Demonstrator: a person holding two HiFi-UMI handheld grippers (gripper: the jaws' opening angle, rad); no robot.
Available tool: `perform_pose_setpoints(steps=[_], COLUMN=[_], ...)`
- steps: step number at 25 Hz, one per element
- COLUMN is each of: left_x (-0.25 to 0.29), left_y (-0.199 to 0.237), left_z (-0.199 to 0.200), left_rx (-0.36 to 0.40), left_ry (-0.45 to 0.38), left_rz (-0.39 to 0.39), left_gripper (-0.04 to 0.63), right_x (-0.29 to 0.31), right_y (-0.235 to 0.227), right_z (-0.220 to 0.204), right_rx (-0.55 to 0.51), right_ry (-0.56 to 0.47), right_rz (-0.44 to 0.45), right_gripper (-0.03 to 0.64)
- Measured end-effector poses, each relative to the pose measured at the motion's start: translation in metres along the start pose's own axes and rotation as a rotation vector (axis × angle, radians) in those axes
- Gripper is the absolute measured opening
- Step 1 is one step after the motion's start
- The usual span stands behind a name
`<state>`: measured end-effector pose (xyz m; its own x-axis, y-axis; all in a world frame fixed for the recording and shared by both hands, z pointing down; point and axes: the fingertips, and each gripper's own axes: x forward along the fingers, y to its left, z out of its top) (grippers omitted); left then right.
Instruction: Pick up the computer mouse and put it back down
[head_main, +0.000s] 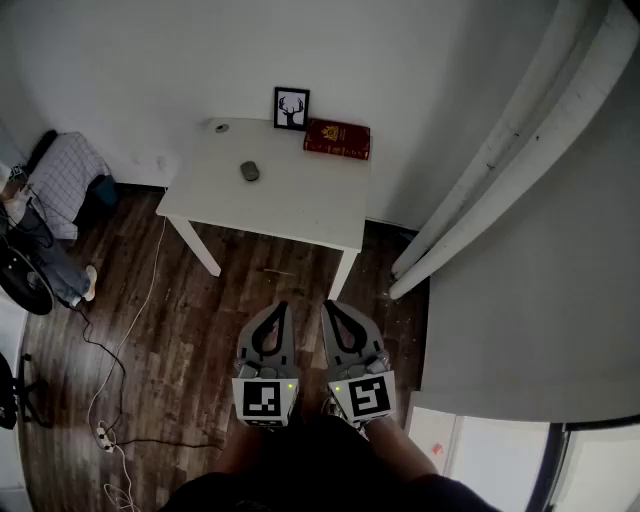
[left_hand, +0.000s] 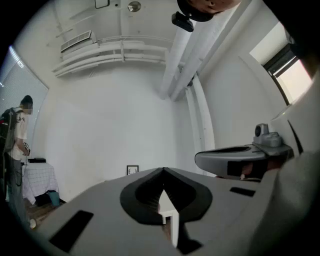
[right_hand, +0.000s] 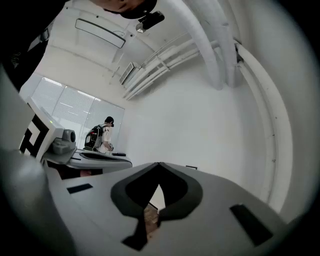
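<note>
A small dark grey computer mouse lies on the white table, left of its middle. Both grippers hang over the wood floor, well short of the table's near edge and apart from the mouse. My left gripper is shut with nothing in it, its tips meeting in a point. My right gripper beside it is likewise shut and empty. In the left gripper view the shut left gripper points level at the white wall and the table. The right gripper view shows the shut right gripper.
A framed deer picture leans on the wall at the table's back, with a red book beside it and a small round thing at the back left corner. White pipes run on the right. Cables lie on the floor at left.
</note>
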<state>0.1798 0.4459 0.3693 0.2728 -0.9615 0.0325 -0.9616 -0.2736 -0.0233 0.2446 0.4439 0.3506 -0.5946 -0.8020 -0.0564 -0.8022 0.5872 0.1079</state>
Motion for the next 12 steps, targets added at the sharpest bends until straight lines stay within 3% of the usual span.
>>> perform_pose_setpoints(steps=[12], left_x=[-0.020], left_y=[0.047], left_z=[-0.013], left_rx=[-0.006], left_ry=[0.001], left_rz=[0.040], left_gripper=[0.000], right_x=[0.025], right_y=[0.043], right_z=[-0.001], right_rx=[0.012], right_ry=[-0.015], right_rz=[0.038], right_gripper=[0.020])
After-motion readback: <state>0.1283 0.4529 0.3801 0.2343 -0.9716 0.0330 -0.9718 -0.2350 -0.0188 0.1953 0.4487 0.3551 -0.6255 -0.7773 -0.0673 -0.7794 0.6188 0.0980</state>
